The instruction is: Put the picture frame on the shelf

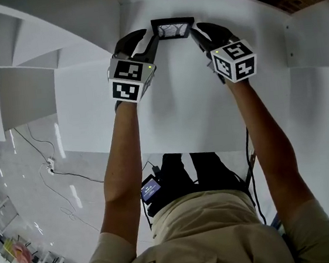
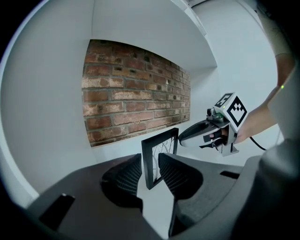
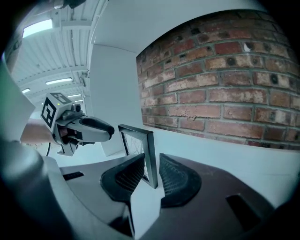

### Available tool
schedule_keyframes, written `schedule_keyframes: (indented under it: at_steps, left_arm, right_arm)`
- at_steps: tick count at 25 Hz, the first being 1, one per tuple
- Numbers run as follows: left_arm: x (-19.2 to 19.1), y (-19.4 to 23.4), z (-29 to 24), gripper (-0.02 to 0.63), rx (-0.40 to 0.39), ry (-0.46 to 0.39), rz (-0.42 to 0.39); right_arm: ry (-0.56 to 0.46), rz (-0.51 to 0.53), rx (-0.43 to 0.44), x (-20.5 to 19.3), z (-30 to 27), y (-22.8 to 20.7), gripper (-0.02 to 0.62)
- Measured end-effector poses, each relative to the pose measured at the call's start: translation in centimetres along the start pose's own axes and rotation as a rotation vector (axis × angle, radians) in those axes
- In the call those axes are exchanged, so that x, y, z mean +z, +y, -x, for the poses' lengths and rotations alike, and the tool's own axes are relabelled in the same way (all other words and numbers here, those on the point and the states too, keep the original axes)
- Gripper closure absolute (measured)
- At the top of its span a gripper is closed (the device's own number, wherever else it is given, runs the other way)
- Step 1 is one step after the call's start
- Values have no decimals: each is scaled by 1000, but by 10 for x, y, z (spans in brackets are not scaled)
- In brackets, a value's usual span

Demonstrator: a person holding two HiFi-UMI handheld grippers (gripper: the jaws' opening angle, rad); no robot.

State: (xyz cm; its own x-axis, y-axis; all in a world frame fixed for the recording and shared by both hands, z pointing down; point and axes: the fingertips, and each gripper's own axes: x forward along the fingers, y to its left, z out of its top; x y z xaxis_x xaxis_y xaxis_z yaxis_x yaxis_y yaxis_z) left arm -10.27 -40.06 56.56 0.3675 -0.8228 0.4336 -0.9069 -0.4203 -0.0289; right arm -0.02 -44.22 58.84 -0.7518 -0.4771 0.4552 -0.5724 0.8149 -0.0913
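Forearms [image 1: 120, 156] extended; picture frame [image 1: 173, 28] top centre, upright, apparently resting on the white shelf [image 1: 179, 102].
Left gripper view: left gripper [image 2: 150, 158] jaws closed on one end of the frame. Right gripper view: right gripper [image 3: 151, 160] jaws closed on the other. Judged: placing step, nearly done. Next: open both evenly, withdraw without tipping it.

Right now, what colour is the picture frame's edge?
The picture frame has a black border, clearest in the left gripper view.

You had a matt black picture frame [image 1: 173, 29] on a smooth white shelf [image 1: 191, 110] against a rough brick wall [image 2: 136, 89].
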Motion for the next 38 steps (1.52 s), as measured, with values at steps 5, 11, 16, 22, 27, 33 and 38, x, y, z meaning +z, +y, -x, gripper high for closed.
schedule_keyframes:
  at_steps: [5,11,16,22,27,33,38]
  left_arm:
    - [26,-10,28,505,-49,-20,-32]
    - [52,-31,78,506,-110,-28,-63]
    - [78,-42,131,506,-142,-40,-85]
    - [109,-54,186,505,-147,-95,-75]
    - [130,-65,228,506,-142,-138,-80]
    - [157,-83,266,506,-139,-185,-99]
    - [180,-94,295,506,-148,-217,-140]
  right_arm:
    - [-3,-20,-53,14,28,1,515]
    - [-32,-43,-79,36,64,16,515]
    - [-60,-41,-73,66,97,47,515]
    - [-98,-31,-36,96,133,89,515]
    - [-135,-11,5,125,166,123,515]
    - [-157,4,43,152,211,148,516]
    - [-194,24,66,181,245,168,517]
